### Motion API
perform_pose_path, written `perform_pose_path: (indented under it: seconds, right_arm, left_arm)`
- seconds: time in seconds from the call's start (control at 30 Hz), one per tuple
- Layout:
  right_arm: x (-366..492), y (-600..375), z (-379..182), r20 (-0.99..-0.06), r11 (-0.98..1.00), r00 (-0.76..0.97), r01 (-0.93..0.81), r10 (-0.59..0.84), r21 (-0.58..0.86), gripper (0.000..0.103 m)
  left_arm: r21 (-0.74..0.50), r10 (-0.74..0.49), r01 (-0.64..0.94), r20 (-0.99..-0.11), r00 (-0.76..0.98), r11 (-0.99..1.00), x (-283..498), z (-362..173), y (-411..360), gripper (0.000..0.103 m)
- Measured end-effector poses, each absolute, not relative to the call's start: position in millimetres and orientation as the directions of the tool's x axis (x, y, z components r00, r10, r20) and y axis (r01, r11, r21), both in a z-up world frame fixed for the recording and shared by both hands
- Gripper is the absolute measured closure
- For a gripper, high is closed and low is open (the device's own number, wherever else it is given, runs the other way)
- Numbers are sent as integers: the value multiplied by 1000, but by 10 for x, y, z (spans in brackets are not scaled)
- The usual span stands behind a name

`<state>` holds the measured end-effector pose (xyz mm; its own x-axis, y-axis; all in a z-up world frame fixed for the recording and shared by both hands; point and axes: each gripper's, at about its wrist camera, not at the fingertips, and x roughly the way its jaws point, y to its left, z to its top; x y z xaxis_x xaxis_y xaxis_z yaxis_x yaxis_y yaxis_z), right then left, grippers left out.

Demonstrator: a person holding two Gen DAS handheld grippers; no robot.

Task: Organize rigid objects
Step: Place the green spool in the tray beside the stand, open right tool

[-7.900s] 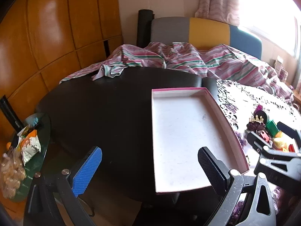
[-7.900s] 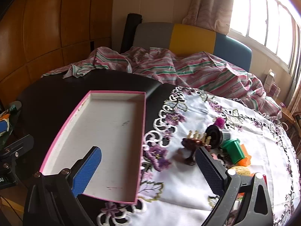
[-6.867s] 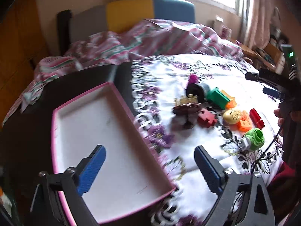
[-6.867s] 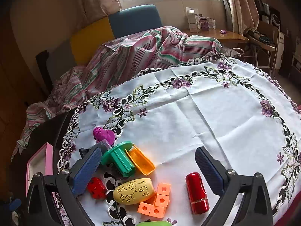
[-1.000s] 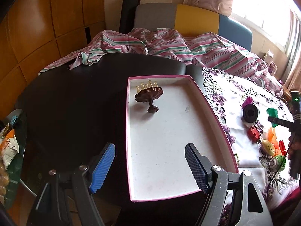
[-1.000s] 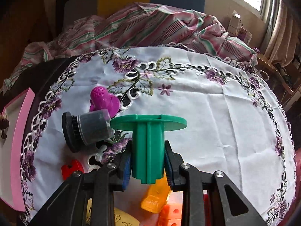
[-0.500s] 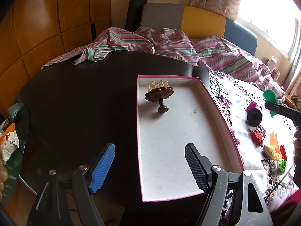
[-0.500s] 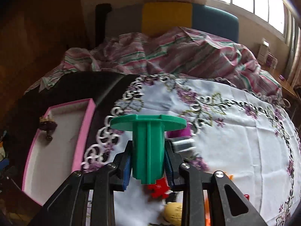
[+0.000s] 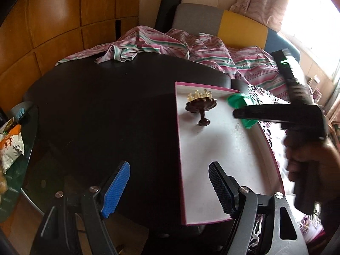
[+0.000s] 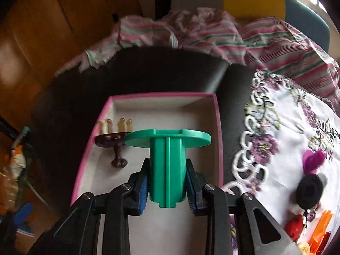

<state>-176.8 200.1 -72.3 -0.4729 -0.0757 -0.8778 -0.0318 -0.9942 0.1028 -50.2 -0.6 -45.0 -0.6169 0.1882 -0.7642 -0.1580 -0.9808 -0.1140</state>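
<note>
My right gripper is shut on a green plastic piece with a round flange on top, held over the pink-rimmed white tray. In the left wrist view the same green piece shows blurred above the tray's far right part, under the right gripper's black body and a hand. A dark brown stand with pale pegs stands in the tray's far left corner. My left gripper is open and empty over the tray's near left edge.
The tray lies on a dark round table. A white embroidered cloth to the right carries a purple piece, a black round piece, and red and orange pieces. Striped bedding lies behind. Snack bags sit far left.
My right gripper has carried the green piece leftward from above the cloth to above the tray. The left gripper has shifted a little left, so the tray sits further right in its view.
</note>
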Motion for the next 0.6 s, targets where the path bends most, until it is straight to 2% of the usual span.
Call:
perform_pose_path:
  seconds: [0.13, 0.33, 0.6]
  right_arm:
    - [-1959, 1986, -956, -898, -992, -432, -55, -81, 116, 73]
    - [-1836, 1934, -887, -884, -994, -458, -1, -99, 112, 67]
    - [-1467, 2120, -713, -844, -990, -523, 4, -119, 138, 64]
  left_arm:
    - [-115, 183, -149, -764, -619, -982, -505, -462, -61, 26]
    - [-108, 181, -154, -765, -618, -982, -498, -488, -52, 26]
    - [-90, 169, -156, -757, -631, -984, -461, -429, -26, 26]
